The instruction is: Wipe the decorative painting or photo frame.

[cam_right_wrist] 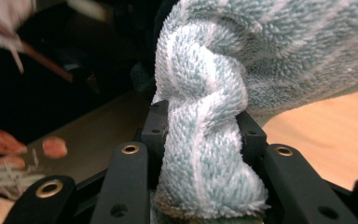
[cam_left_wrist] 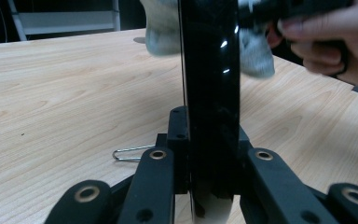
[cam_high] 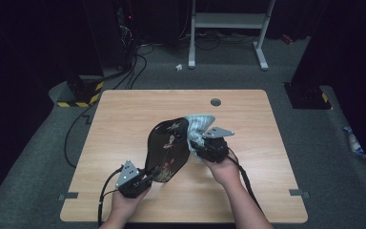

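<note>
The left claw [cam_high: 145,180] is clamping the near rim of a glossy black tray [cam_high: 167,148], holding it tilted on edge above the tabletop [cam_high: 124,124]. The right claw [cam_high: 195,149] is pinching a bunched pale-blue towel [cam_high: 201,122] against the tray's far side. The tray looks stiff, slick and easily scratched, so the rim is probably the safest grip; the towel is soft and grabbable anywhere.

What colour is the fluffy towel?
The fluffy terry towel is pale blue-green with white stripes, clearest in the right gripper view.
</note>
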The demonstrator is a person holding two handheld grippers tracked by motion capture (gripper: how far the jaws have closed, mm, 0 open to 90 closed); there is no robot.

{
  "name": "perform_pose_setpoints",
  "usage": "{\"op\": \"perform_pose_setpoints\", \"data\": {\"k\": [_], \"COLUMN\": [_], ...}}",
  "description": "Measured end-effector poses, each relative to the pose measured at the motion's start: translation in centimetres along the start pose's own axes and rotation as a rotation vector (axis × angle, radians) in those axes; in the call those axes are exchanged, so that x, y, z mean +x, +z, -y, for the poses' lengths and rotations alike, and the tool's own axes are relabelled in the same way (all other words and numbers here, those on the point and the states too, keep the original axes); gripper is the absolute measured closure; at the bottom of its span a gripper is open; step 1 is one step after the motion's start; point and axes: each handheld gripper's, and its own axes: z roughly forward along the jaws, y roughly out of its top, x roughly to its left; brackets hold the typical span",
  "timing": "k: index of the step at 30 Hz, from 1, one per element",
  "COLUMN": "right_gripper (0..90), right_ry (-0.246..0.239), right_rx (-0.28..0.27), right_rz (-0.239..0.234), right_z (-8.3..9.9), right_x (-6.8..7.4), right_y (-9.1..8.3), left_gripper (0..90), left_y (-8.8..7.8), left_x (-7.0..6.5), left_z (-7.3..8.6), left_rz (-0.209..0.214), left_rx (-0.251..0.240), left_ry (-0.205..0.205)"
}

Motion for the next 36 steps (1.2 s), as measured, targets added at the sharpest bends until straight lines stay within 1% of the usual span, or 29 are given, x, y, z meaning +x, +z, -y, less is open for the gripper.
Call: {"op": "perform_pose_setpoints", "data": {"k": [6,7,9,10,12,13,14,16,18,26,30,33,34,35,36], "right_gripper": [64.6,64.6,64.6,64.5,64.5,64.5,64.5,64.5,64.5,64.3,63.6,63.1,62.8,62.7,62.7], "right_ry": [0.026,0.028,0.030,0.034,0.033,0.037,0.037,0.038,0.038,0.039,0.045,0.038,0.039,0.041,0.041], "right_rx": [0.037,0.054,0.058,0.080,0.088,0.111,0.111,0.132,0.141,0.143,0.140,0.134,0.127,0.102,0.102], "right_rz": [-0.008,-0.009,-0.009,-0.012,-0.012,-0.016,-0.016,-0.020,-0.029,-0.039,-0.034,-0.013,0.006,0.046,0.046], "right_z": [2.2,2.9,3.1,3.8,4.0,4.7,4.7,5.2,5.8,6.1,6.1,6.1,6.1,6.1,6.1], "right_x": [0.2,0.2,0.2,0.2,0.2,0.3,0.3,0.3,0.5,0.7,0.7,0.7,0.7,0.5,0.5], "right_y": [1.0,1.4,1.4,1.8,1.9,2.3,2.3,2.6,2.9,3.1,3.0,2.8,2.5,1.8,1.8], "left_gripper": [78.6,78.6,78.6,78.5,78.6,78.6,78.6,78.6,78.5,78.5,78.5,78.0,77.1,74.9,74.7], "left_y": [0.0,0.0,0.0,0.0,0.0,0.0,0.0,0.0,0.0,0.1,0.1,0.1,0.2,0.4,0.4], "left_x": [0.0,-0.1,-0.1,0.0,0.0,0.0,0.0,0.0,0.0,-0.1,-0.1,-0.2,-0.2,-0.3,-0.3], "left_z": [0.0,0.0,0.0,0.0,0.0,0.0,0.0,0.1,0.1,0.1,0.1,0.1,0.2,0.4,0.4], "left_rz": [-0.001,-0.001,-0.001,0.000,0.001,0.001,0.001,0.001,-0.001,-0.005,-0.005,-0.013,-0.017,-0.024,-0.024], "left_rx": [0.000,0.001,0.000,0.000,-0.001,-0.002,-0.002,-0.003,-0.007,-0.008,-0.007,-0.003,0.009,0.020,0.020], "left_ry": [-0.001,-0.001,-0.001,-0.001,0.000,0.000,0.000,-0.001,-0.003,-0.001,-0.003,-0.005,-0.004,0.000,0.000]}}
